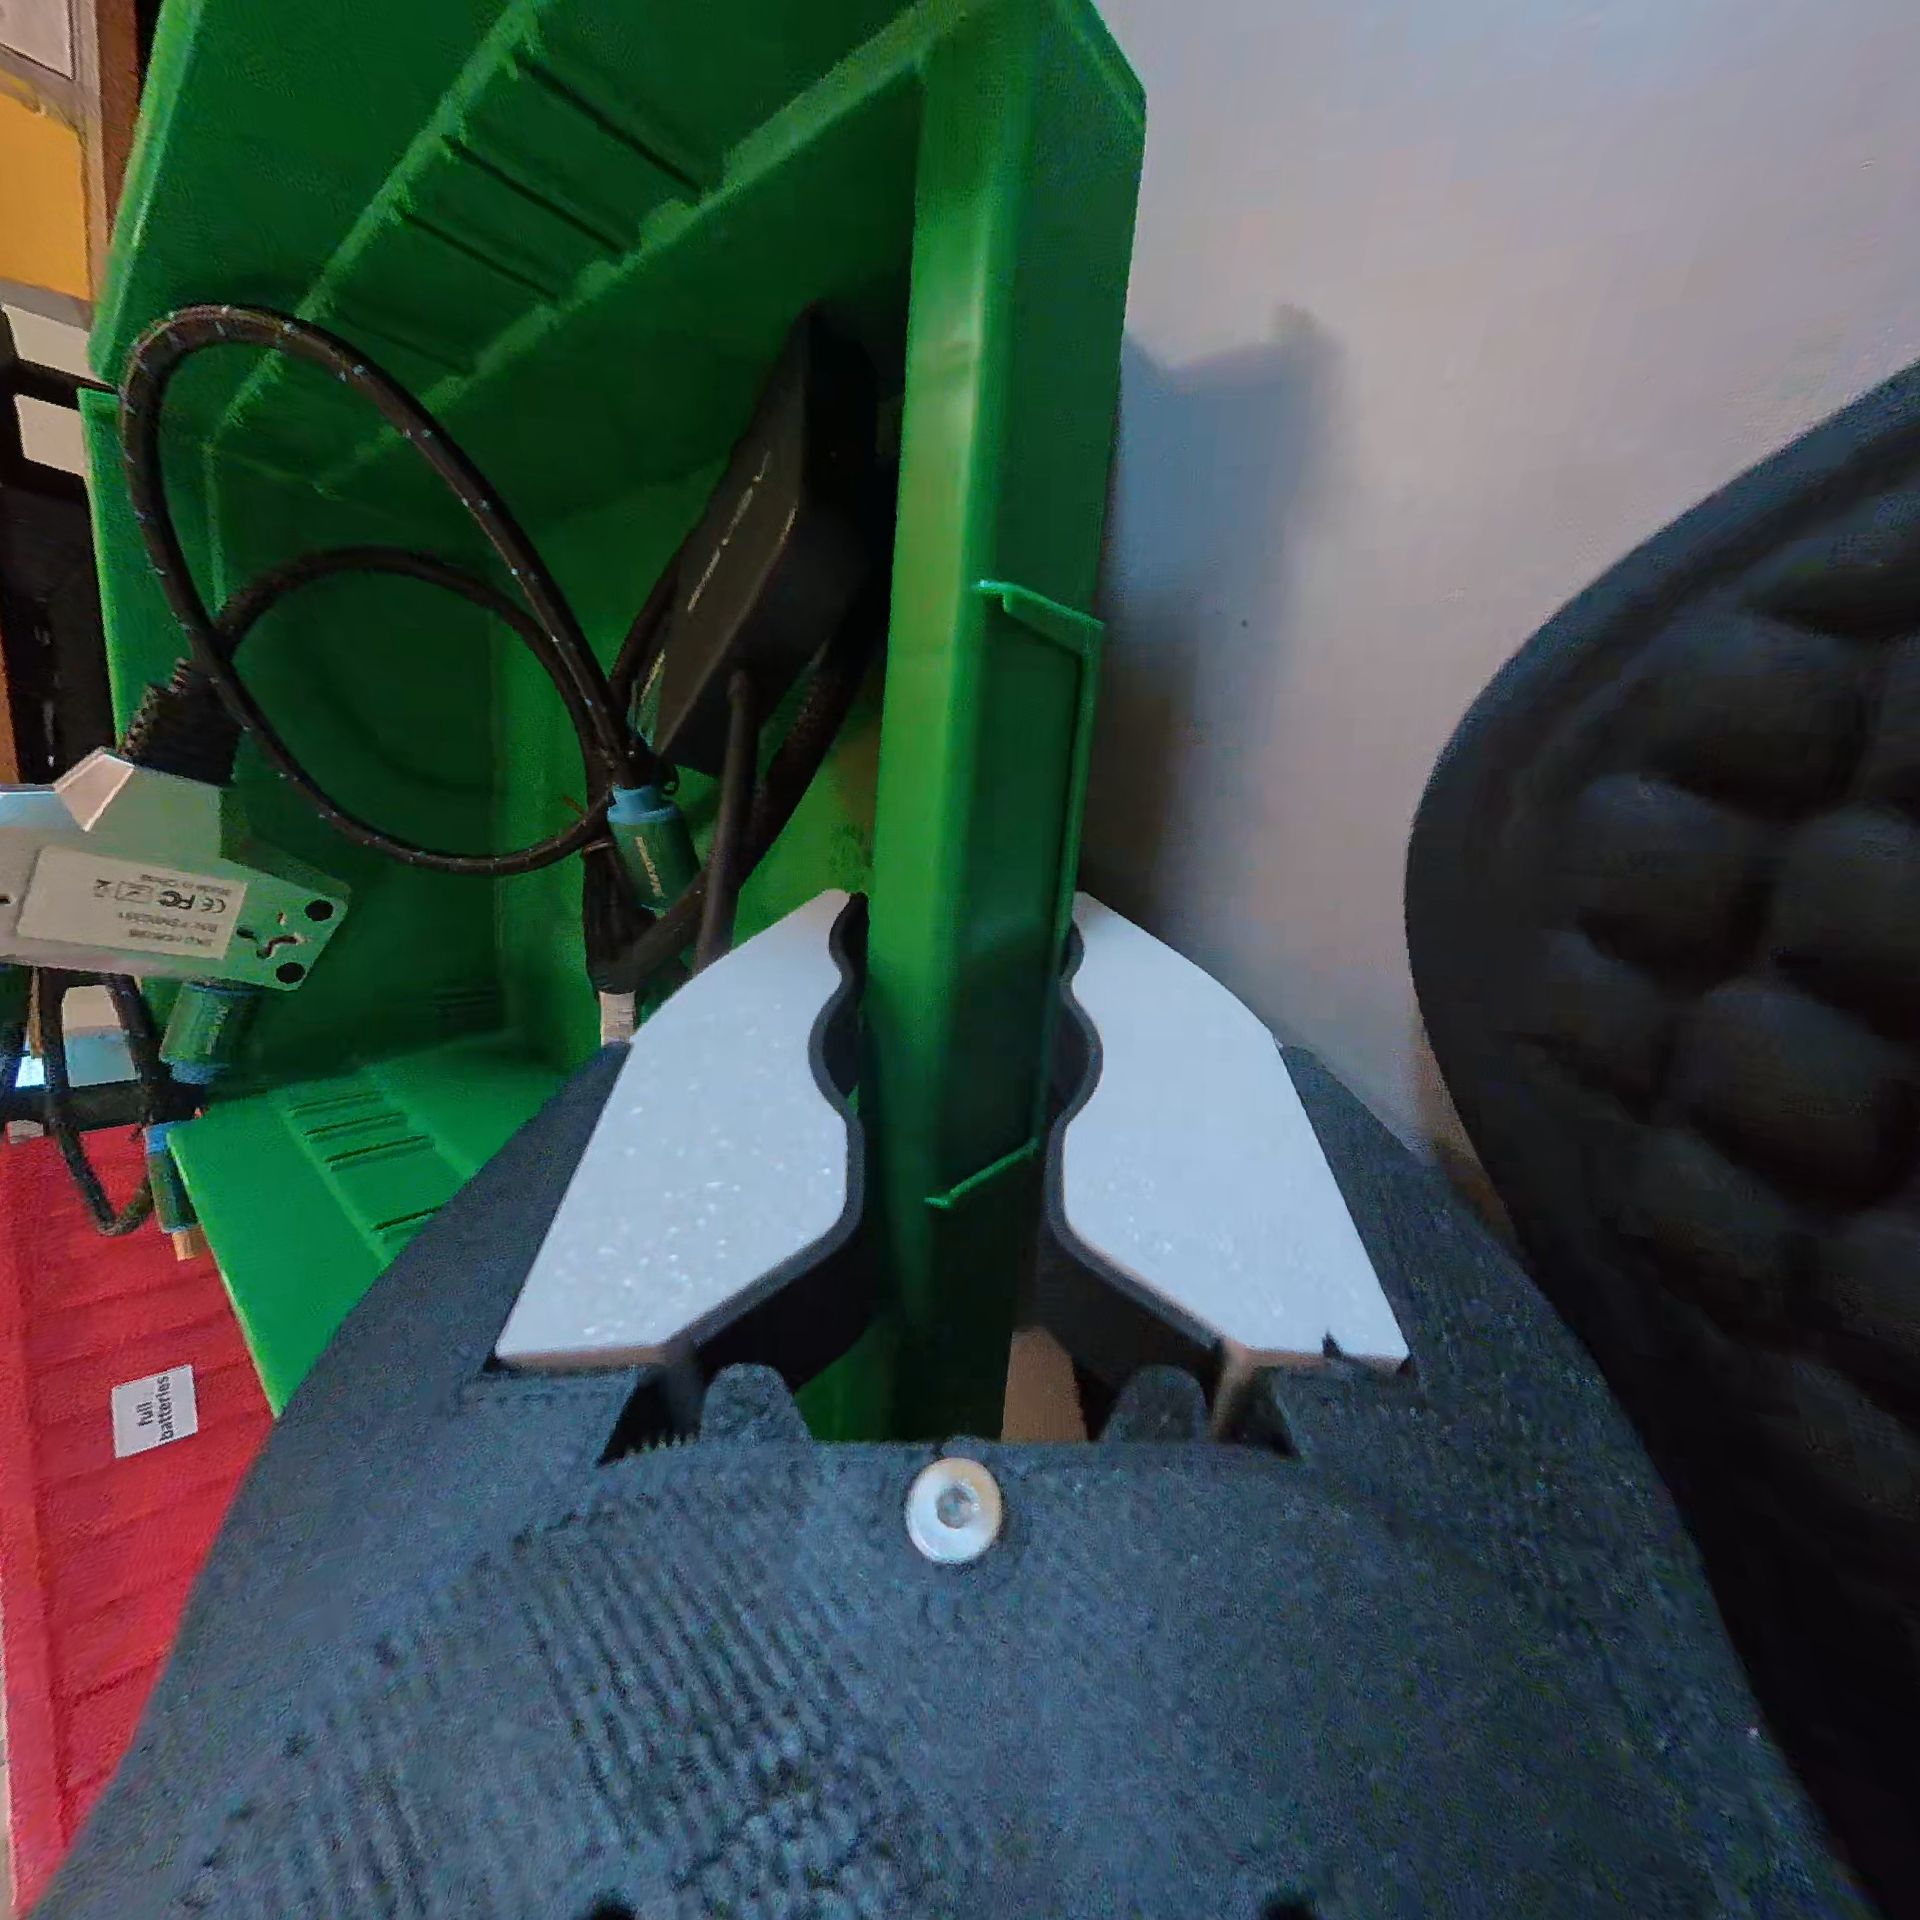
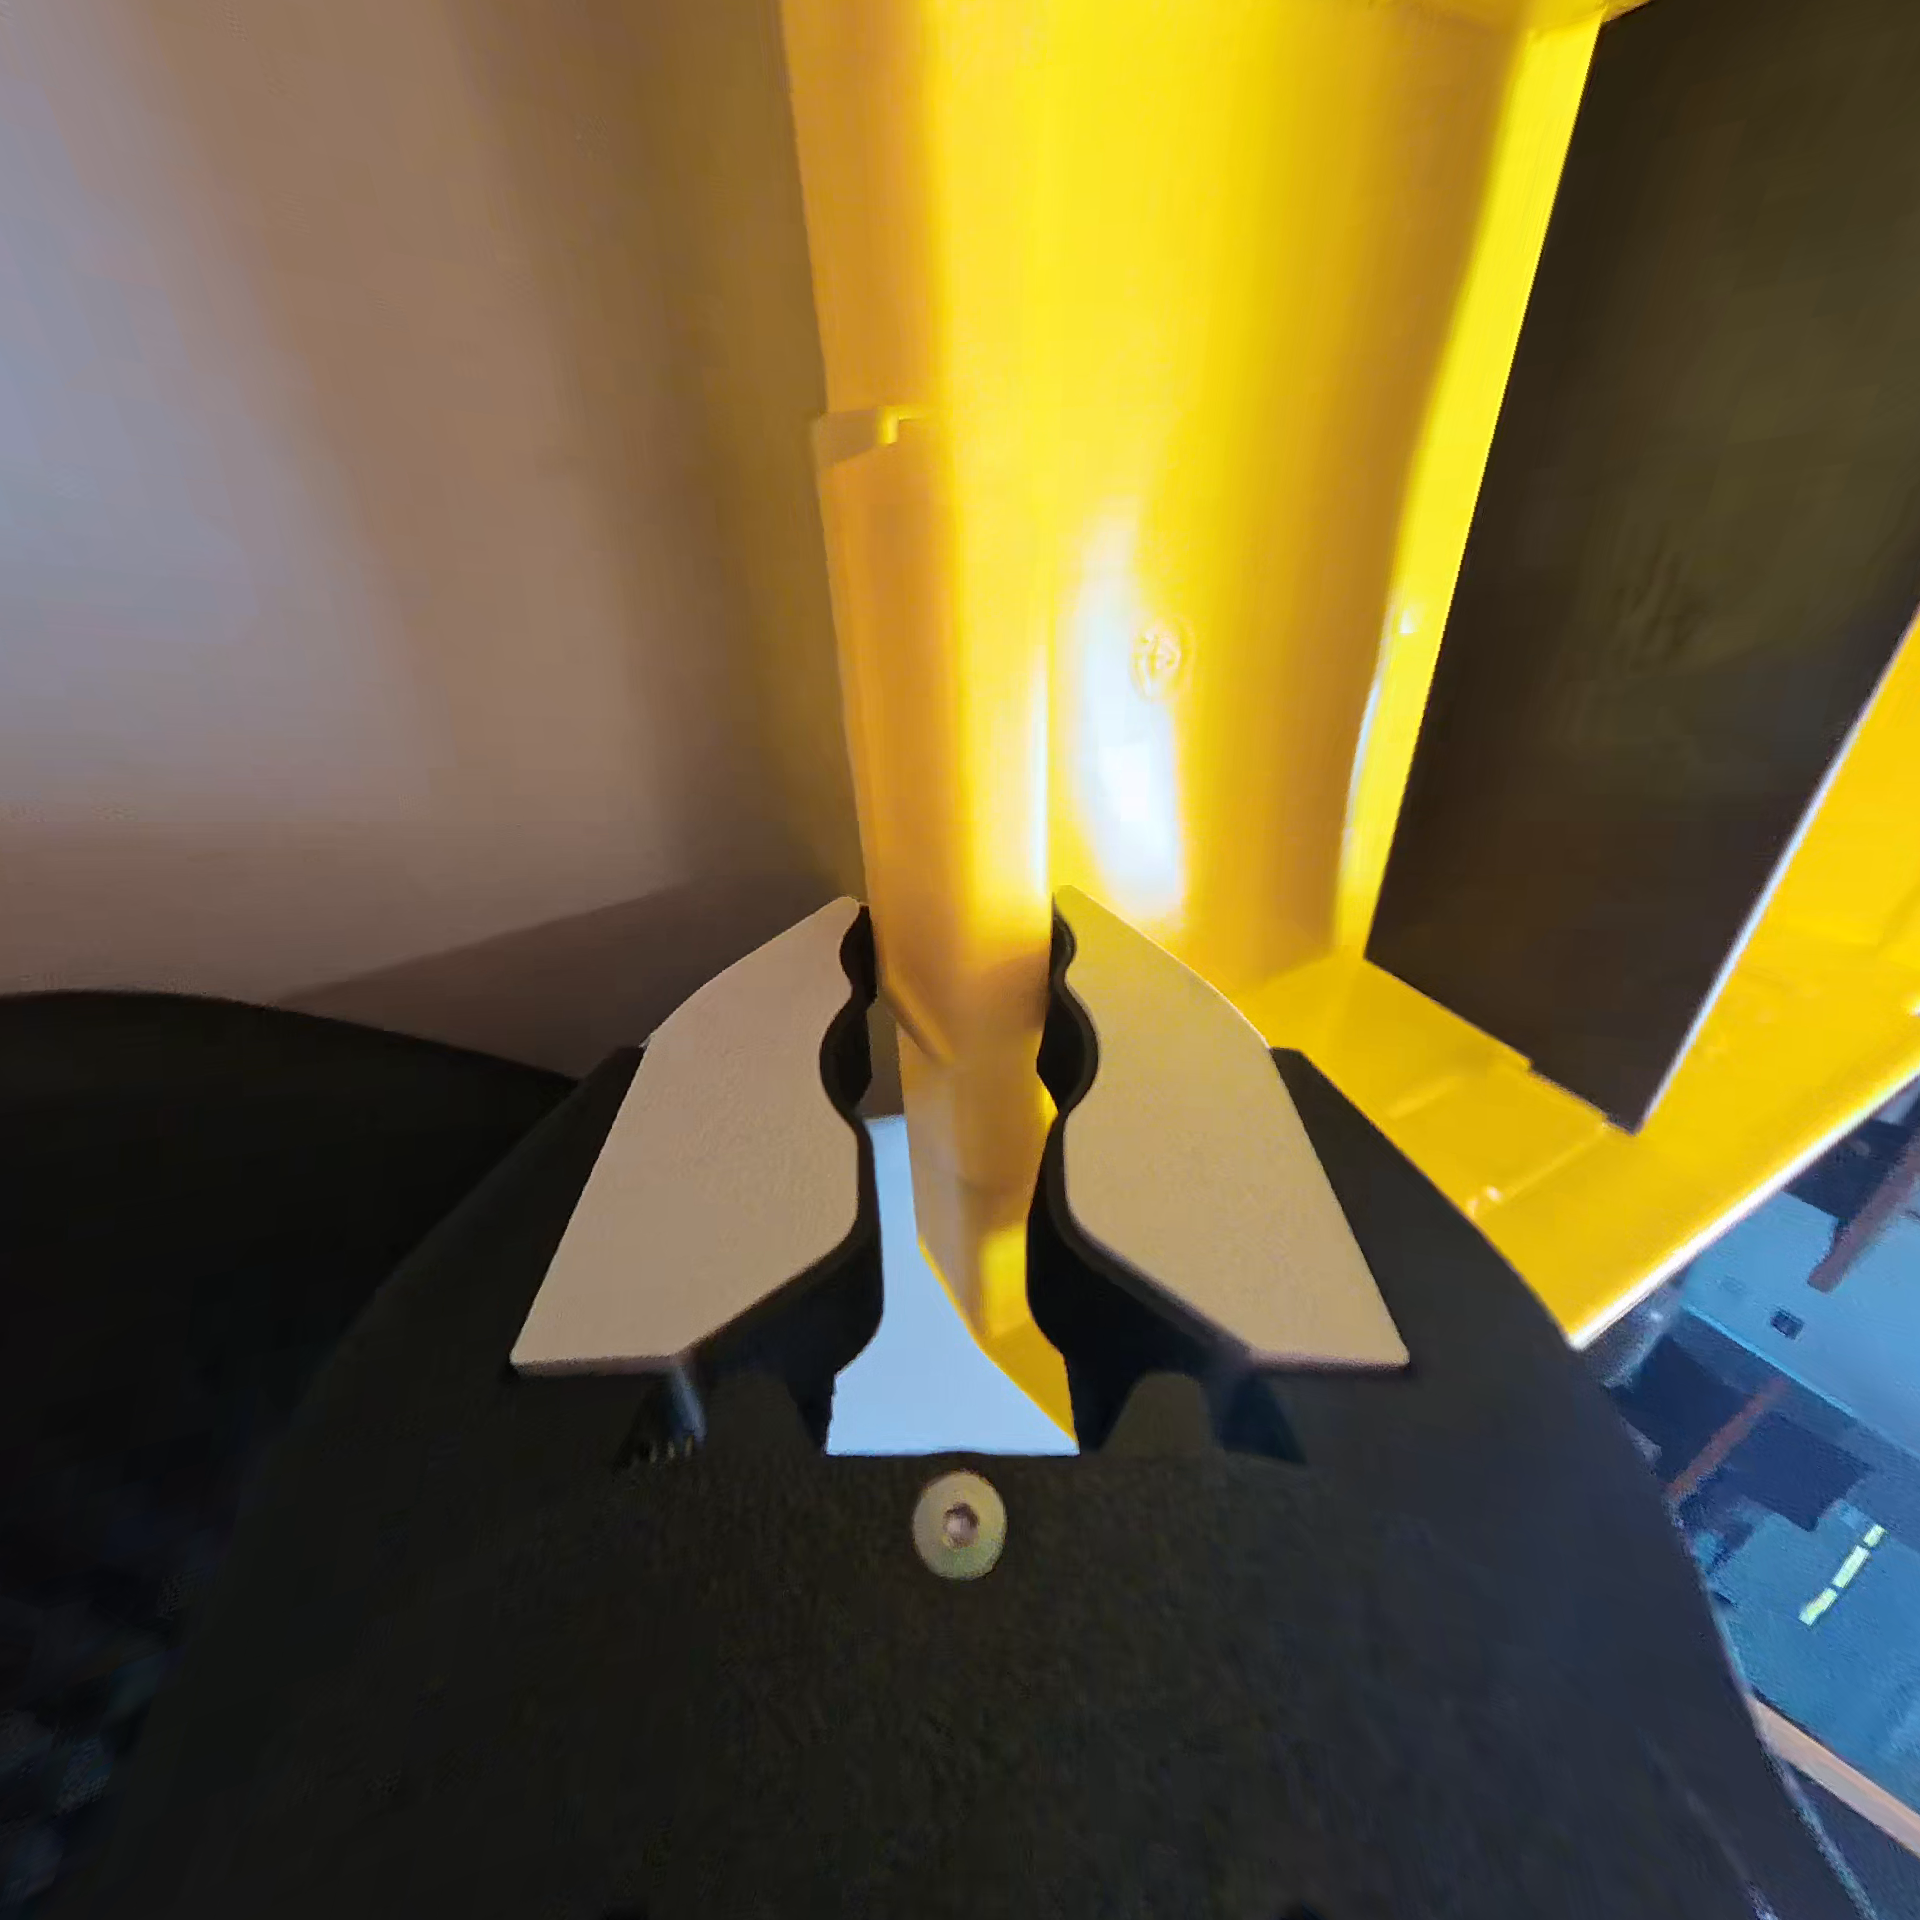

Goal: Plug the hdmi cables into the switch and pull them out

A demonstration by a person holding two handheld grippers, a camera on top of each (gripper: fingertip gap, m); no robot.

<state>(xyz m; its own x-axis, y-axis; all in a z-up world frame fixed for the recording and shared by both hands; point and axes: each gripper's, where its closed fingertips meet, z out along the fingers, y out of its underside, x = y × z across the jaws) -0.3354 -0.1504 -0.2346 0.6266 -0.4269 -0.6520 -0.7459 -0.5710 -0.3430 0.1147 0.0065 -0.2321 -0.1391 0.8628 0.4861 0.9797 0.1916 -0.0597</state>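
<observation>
**Both fingers clamped on bin walls, cables loose in the green one**

I see the green bin (image 1: 582, 312) filling most of my left wrist view, tipped so its ribbed inside faces me; its top and left edge are cut off by the frame. My left gripper (image 1: 961, 914) has its fingers closed down on the bin's near wall, pads touching both faces. On the right wrist view my right gripper (image 2: 956, 920) is pinched the same way on the wall of a yellow bin (image 2: 1195, 520), whose upper part runs out of frame; the dark inside of it shows me nothing.

A dark padded shape (image 1: 1714, 935), blurred, blocks the right side of the left view. Inside the green bin a black box (image 1: 769, 561) leans against the gripped wall, partly hidden by it. Braided HDMI cables (image 1: 343, 582) loop beside it, with a teal-sleeved plug (image 1: 649, 842) hanging free. At the left edge a silver switch (image 1: 156, 883), cut off, has a cable at its lower side; whether seated, I cannot tell.
</observation>
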